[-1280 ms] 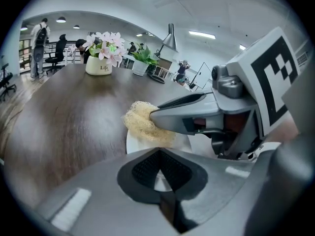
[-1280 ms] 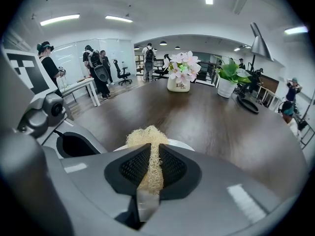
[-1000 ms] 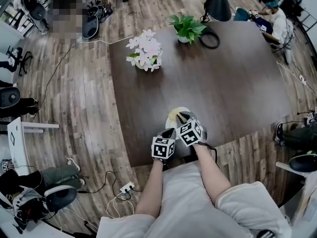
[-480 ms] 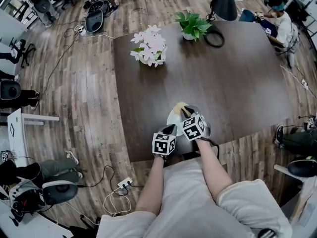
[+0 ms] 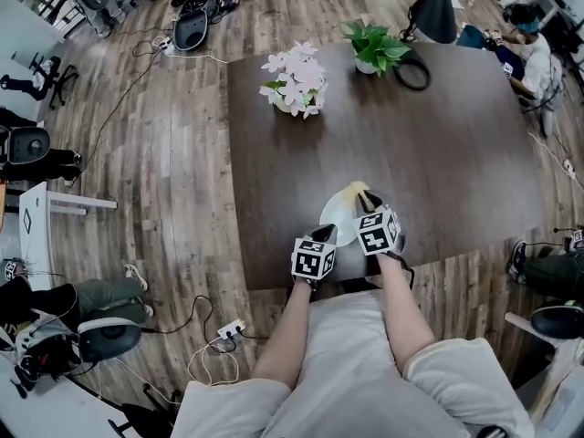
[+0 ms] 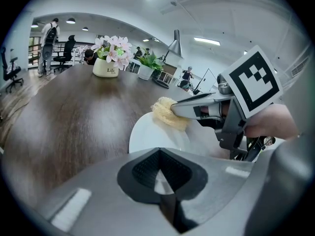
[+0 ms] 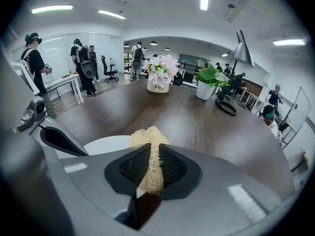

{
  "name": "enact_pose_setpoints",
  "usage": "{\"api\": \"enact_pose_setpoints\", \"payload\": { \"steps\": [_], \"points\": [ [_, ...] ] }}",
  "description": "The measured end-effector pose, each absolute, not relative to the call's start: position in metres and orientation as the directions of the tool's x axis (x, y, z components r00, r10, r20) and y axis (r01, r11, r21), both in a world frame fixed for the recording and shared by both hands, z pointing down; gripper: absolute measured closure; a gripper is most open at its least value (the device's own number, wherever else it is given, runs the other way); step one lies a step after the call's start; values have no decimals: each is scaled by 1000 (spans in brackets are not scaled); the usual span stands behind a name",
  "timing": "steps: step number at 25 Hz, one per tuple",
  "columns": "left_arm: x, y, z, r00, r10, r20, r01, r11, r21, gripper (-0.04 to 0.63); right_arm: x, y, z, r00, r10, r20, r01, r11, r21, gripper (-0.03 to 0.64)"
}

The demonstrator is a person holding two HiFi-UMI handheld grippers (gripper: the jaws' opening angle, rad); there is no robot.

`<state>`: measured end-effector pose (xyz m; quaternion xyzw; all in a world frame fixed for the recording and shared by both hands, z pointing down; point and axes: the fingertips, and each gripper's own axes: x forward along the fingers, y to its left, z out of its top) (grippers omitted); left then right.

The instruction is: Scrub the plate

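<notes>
Dark wooden worktop [image 5: 438,135] carries one plain white round plate [image 5: 339,215] near its front edge. Left tongs [image 6: 160,181] clench the plate's rim. Right tongs [image 7: 150,168] clench one pale, fibrous scrubber [image 7: 147,139], which touches the plate's far side.

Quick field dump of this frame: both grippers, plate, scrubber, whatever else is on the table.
left gripper: fingers shut on the near rim of the plate
right gripper: fingers shut on the scrubber
scrubber: pale yellow, fibrous, its tip sticks out past the fingers, at the plate's far side
plate: white, flat on the table, close to the person's edge
table: dark wood
other items: flower pot, green plant, lamp, all at the far side
task stage: plate braced, scrubber at it
</notes>
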<state>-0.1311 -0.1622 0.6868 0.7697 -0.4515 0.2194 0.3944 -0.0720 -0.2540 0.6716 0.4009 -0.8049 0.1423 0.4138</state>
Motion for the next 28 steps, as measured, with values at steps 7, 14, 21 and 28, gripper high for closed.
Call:
{"api": "enact_pose_setpoints", "payload": {
  "steps": [7, 14, 21, 28],
  "points": [
    [-129, -162, 686, 490, -539, 685, -871, -275, 407, 595, -45, -246, 669, -284, -558, 780, -807, 578, 119, 541],
    [-133, -165, 688, 490, -544, 682, -871, -280, 403, 595, -39, -233, 672, -254, -573, 779, -827, 547, 133, 541],
    [-129, -161, 687, 528, -517, 674, -849, -327, 414, 595, -42, -216, 672, -227, -572, 788, -840, 525, 139, 545],
    [-125, -156, 689, 565, -489, 665, -824, -383, 418, 595, -48, -192, 674, -208, -568, 796, -848, 511, 143, 545]
  ]
}}
